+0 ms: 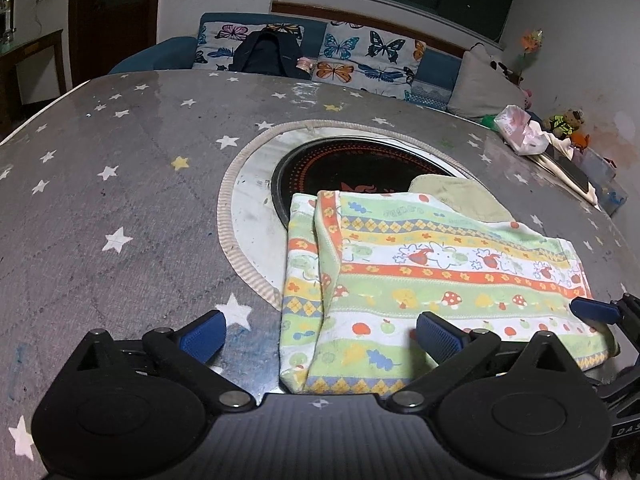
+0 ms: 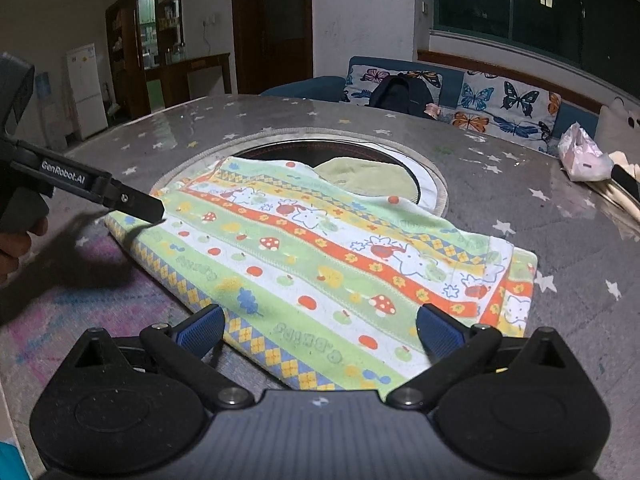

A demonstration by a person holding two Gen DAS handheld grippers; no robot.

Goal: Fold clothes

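Striped cartoon cloth (image 2: 328,264) folded flat, poss. doubled; both grippers' fingers (image 1: 202,334) released.

Both wrist views low, close, facing the sofa (image 1: 360,60), sharing the towel (image 2: 320,260)

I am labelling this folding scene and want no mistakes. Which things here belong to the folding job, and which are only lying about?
Belong to the job:
- patterned cloth, already folded over
- green cloth partly under it
- left gripper, open
- right gripper, open

Only lying about:
- pink plastic bag
- round black hotplate in the table
- butterfly cushions
- teddy bear
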